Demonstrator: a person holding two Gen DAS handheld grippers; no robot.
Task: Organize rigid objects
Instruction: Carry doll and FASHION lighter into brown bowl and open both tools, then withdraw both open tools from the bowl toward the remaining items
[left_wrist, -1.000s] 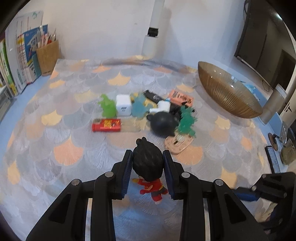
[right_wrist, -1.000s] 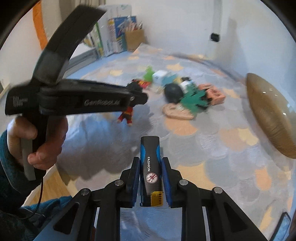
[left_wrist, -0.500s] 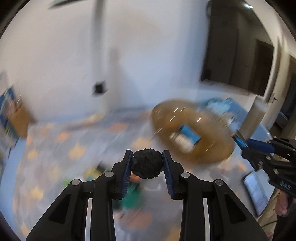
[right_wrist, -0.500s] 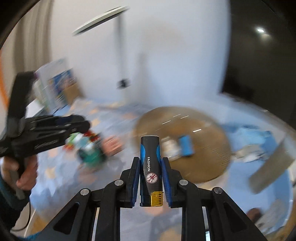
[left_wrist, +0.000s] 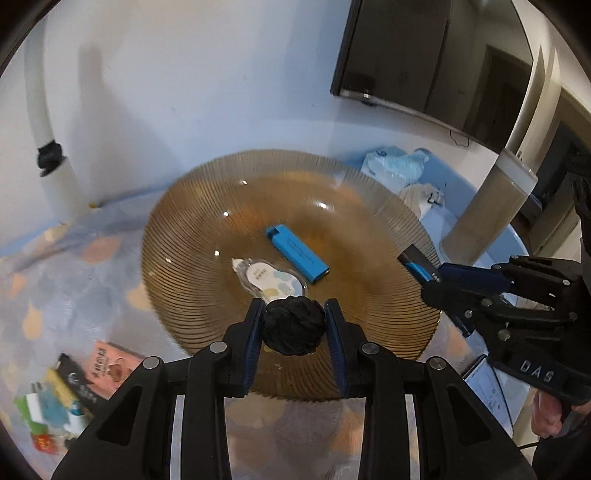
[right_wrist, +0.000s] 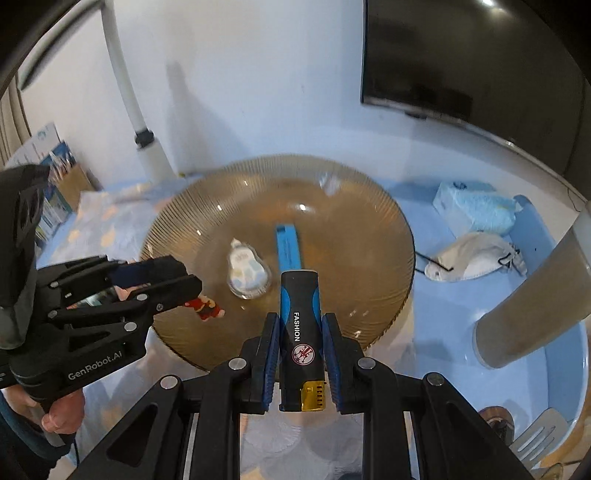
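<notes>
Lying in bowl (left_wrist: 177, 291): blue lighter (left_wrist: 297, 253), small packet (left_wrist: 271, 278); mask (right_wrist: 476, 258) beside.

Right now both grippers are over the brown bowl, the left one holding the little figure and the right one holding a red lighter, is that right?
Not quite: the lighter in the right gripper is black and blue, as the right wrist view shows. The left gripper does hold the figure over the brown bowl.

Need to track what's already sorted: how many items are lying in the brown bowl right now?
2. A blue lighter lies near the centre of the brown bowl, and a small clear packet rests just beside it. The near bowl floor is partly hidden behind the gripper, so something could be missed.
</notes>
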